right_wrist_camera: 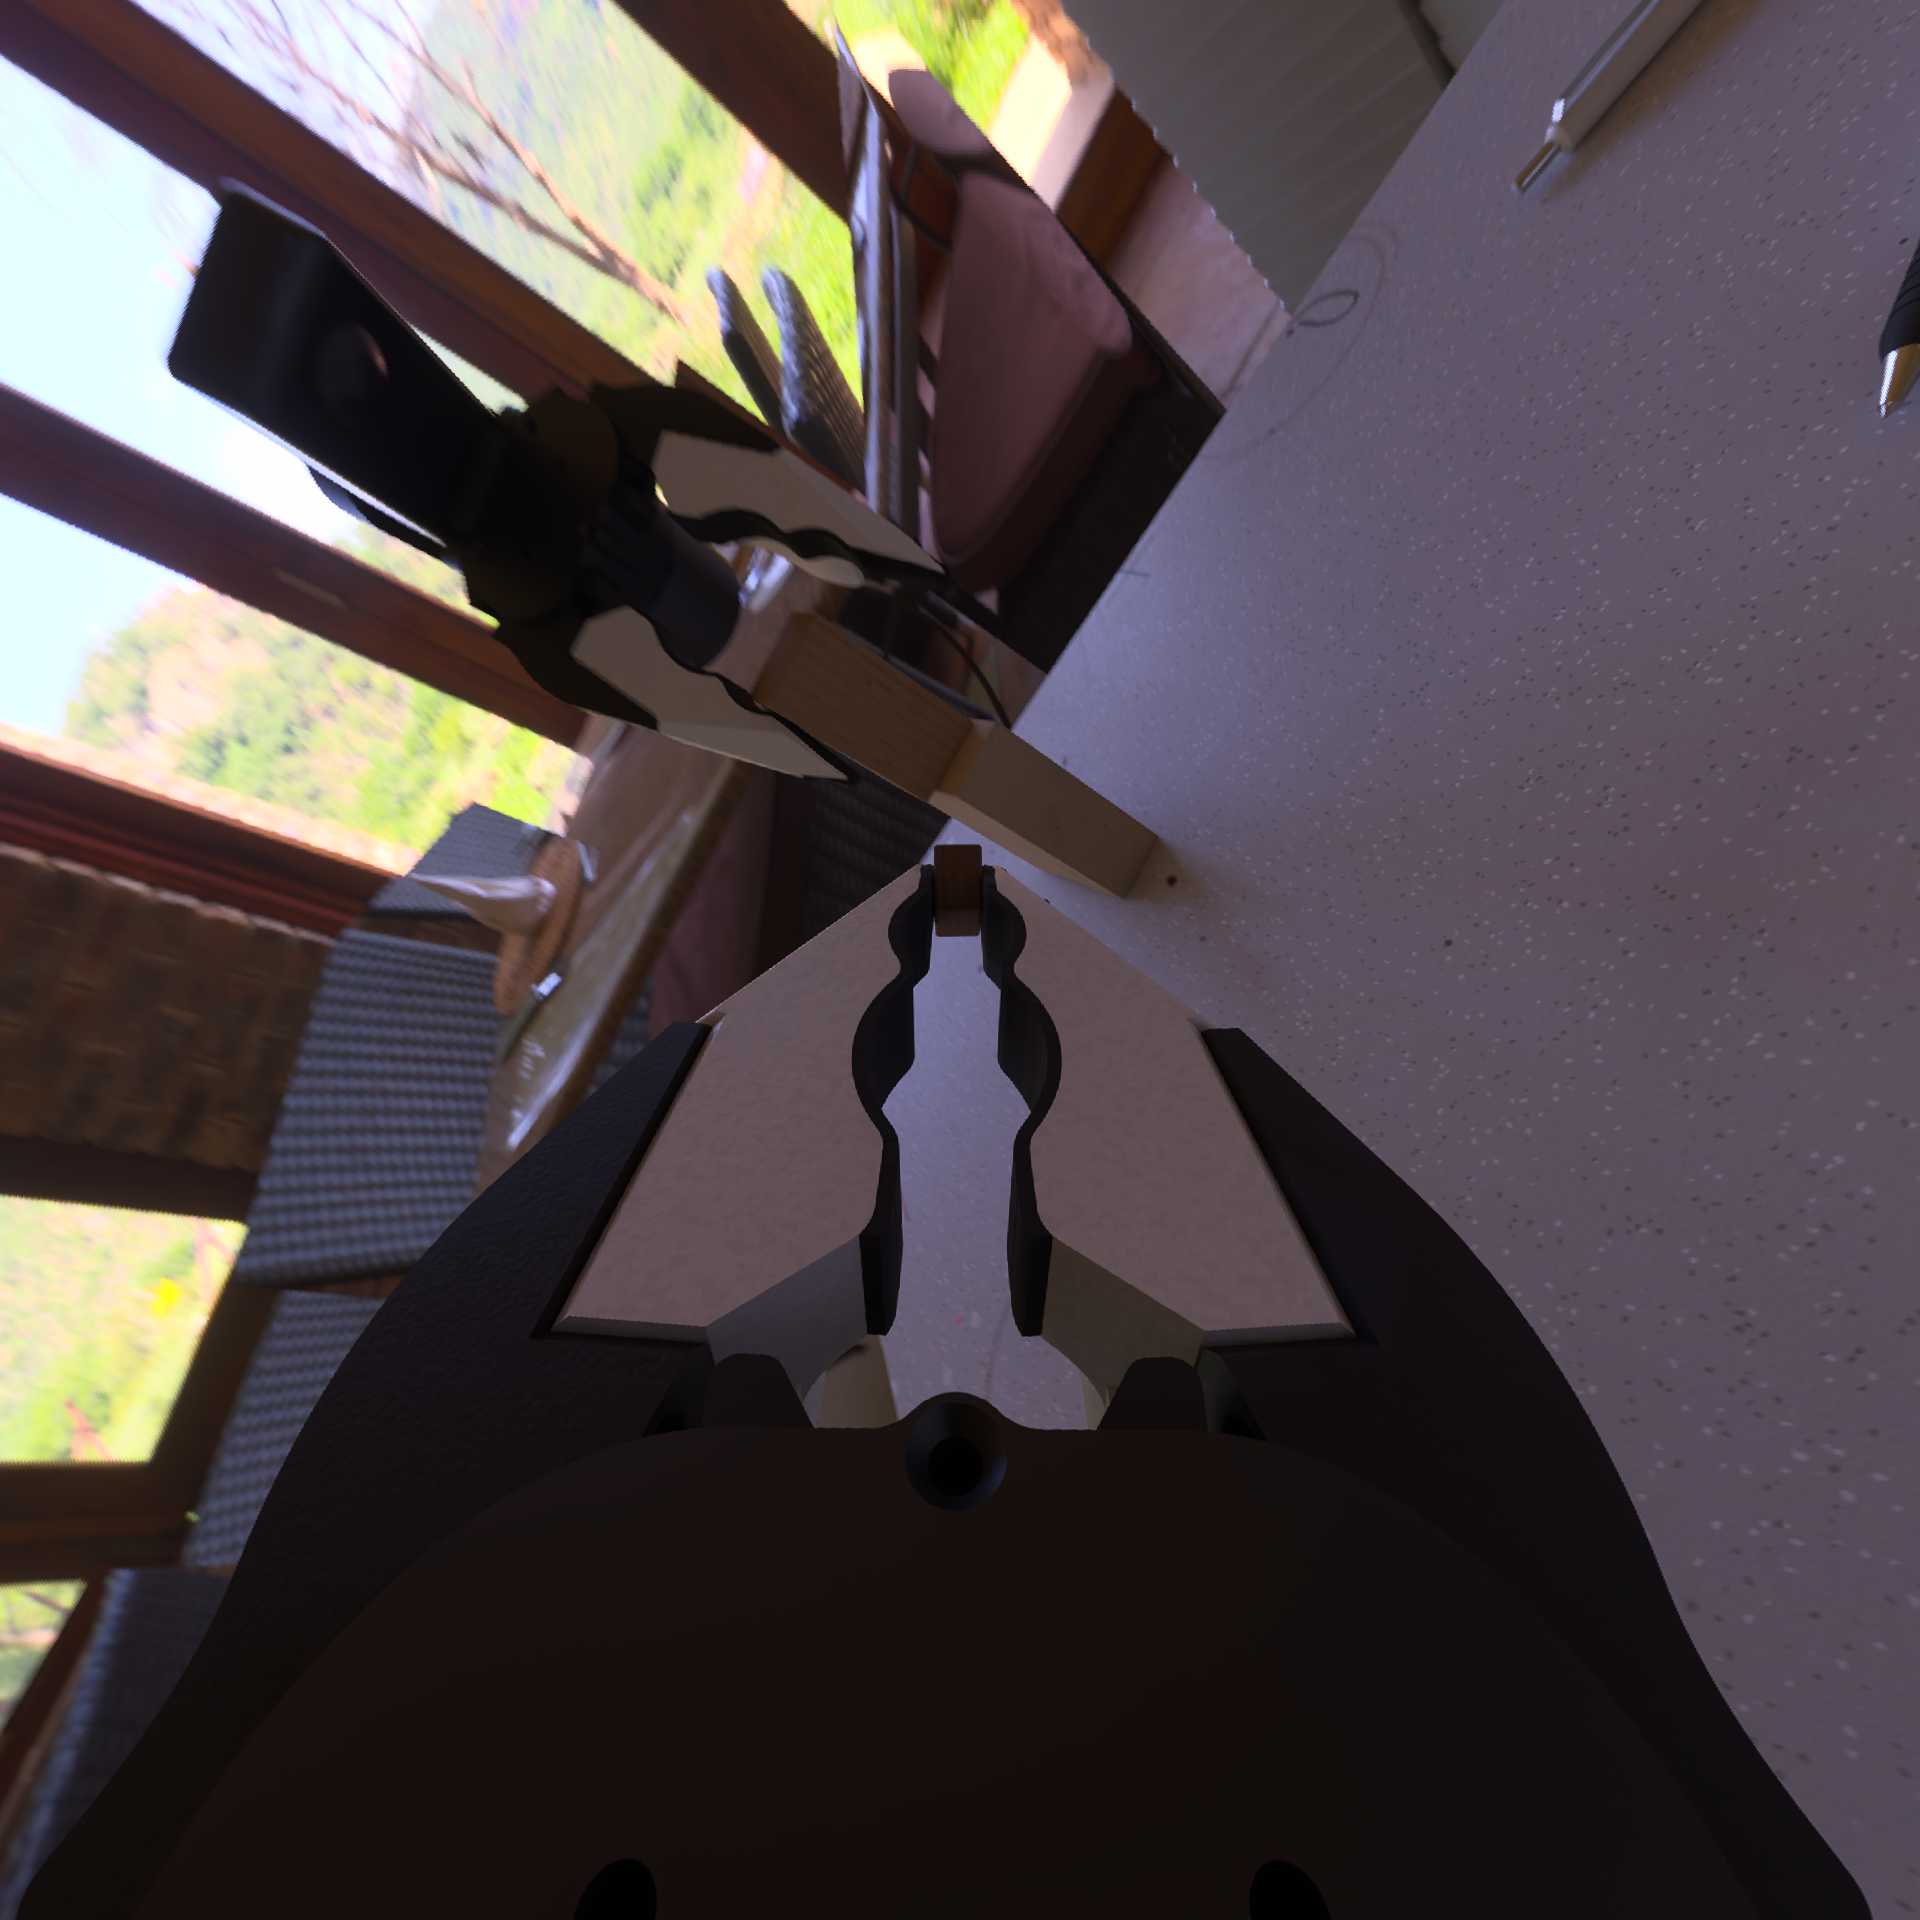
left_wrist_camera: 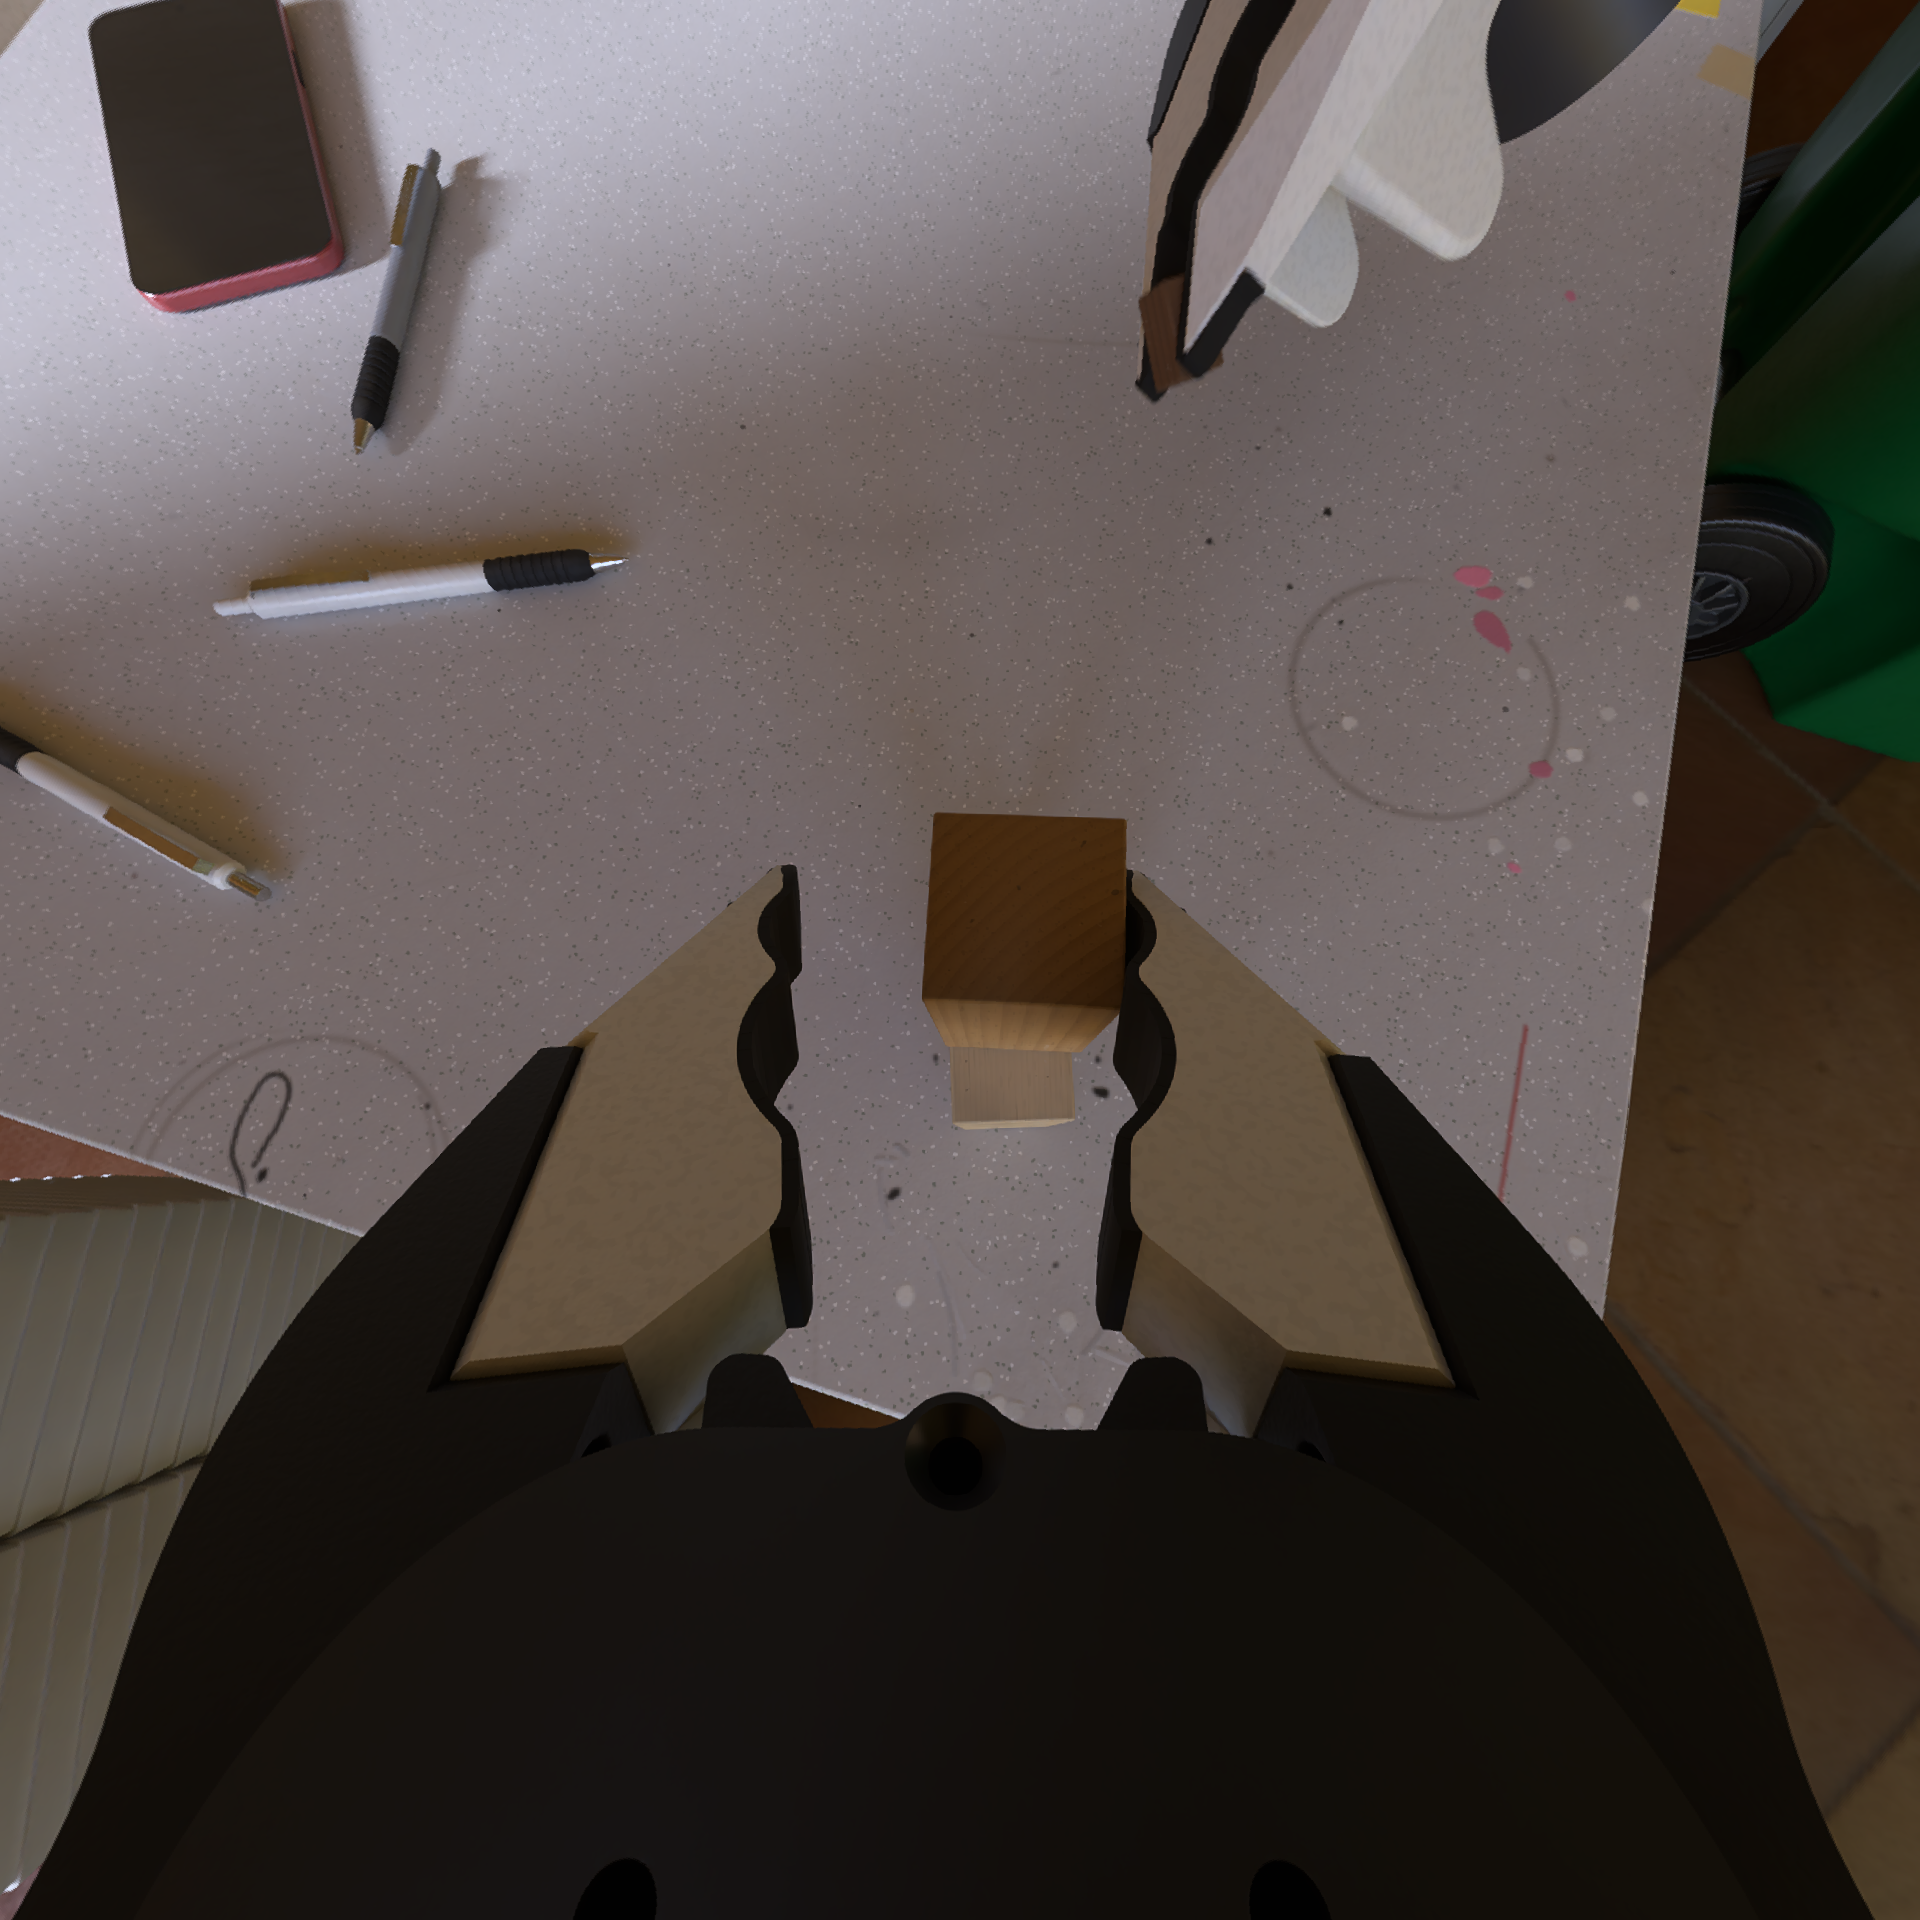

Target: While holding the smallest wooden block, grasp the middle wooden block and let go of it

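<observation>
Two grippers work over a pale speckled worktop (left_wrist_camera: 935, 520). The right gripper (right_wrist_camera: 957, 883) has its jaws drawn nearly together, pinching the smallest wooden block (right_wrist_camera: 956, 891), a dark brown cube, at the very tips and holding it clear of the surface. From the left wrist view this same gripper hangs at the far right side of the worktop, with the little block showing at its tips.

The left gripper (left_wrist_camera: 961, 883) hovers above a short stack of two blocks. The middle wooden block (left_wrist_camera: 1023, 914), mid-brown, sits on top of a paler, larger block (left_wrist_camera: 1013, 1086) that stands on the worktop. The left jaws are spread wide. The right finger lies against, or just beside, the block's right face; I cannot tell if it touches. The left finger stands well apart from the other face. So the block lies between the jaws but off centre, and nothing is gripped.

The step in hand appears to be the grasp of the middle block, with the hold on the smallest one already made. The next move likely calls for centring the left gripper a little to its right, then closing evenly, so the stack is not pushed over. The right gripper must keep its pinch throughout.

Three pens, one of them (left_wrist_camera: 416, 587) near mid-worktop, and a dark phone (left_wrist_camera: 213, 145) with a red edge lie off to the left, well clear of the work.
</observation>
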`<state>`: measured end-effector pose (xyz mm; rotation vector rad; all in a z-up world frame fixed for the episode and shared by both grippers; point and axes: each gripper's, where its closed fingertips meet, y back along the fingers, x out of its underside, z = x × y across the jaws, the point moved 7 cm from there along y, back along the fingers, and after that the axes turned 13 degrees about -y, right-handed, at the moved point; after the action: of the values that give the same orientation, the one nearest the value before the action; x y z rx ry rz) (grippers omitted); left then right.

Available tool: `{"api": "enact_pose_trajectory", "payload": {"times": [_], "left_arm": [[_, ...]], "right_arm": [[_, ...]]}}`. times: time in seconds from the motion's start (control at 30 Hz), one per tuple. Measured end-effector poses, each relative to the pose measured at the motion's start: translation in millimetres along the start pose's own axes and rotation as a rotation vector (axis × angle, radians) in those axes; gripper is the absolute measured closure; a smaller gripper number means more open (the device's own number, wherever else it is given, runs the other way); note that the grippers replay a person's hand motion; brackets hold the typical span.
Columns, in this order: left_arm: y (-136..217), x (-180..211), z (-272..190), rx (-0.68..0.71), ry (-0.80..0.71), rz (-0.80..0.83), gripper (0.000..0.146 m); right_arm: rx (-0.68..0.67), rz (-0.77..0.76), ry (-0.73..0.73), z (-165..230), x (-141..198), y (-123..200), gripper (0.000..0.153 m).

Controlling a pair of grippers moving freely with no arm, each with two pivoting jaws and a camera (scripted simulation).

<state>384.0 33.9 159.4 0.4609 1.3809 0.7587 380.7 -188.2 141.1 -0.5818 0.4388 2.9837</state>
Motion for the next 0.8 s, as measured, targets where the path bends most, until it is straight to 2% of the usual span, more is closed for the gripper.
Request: {"api": "enact_pose_trajectory", "payload": {"times": [0.07,0.13,0.17,0.3,0.33,0.4,0.5,0.8], "left_arm": [[0,0,0,0.002,-0.002,0.001,0.086],[0,0,1,0.003,-0.004,0.0,0.086],[0,0,1,0.003,-0.004,0.0,0.086],[-1,-1,1,0.003,-0.004,0.0,0.086],[-1,-1,1,0.003,-0.005,0.003,0.086],[0,-1,0,0.003,-0.008,0.008,0.086],[0,-1,0,0.001,-0.007,0.009,0.086],[0,-1,-1,-0.001,-0.005,0.013,0.086]], "right_arm": [[-0.046,-0.037,-0.025,0,0,7,0.145],[-0.038,-0.058,0.107,2,1,11,0.145],[-0.002,-0.057,0.23,3,0,12,0.145],[0.186,-0.005,0.903,13,2,9,0.145],[0.214,0.017,1.028,15,4,7,0.145],[0.239,0.048,1.176,17,6,3,0.145],[0.266,0.063,1.276,18,6,0,0.145],[0.263,0.105,1.39,19,7,-5,0.145]]}}
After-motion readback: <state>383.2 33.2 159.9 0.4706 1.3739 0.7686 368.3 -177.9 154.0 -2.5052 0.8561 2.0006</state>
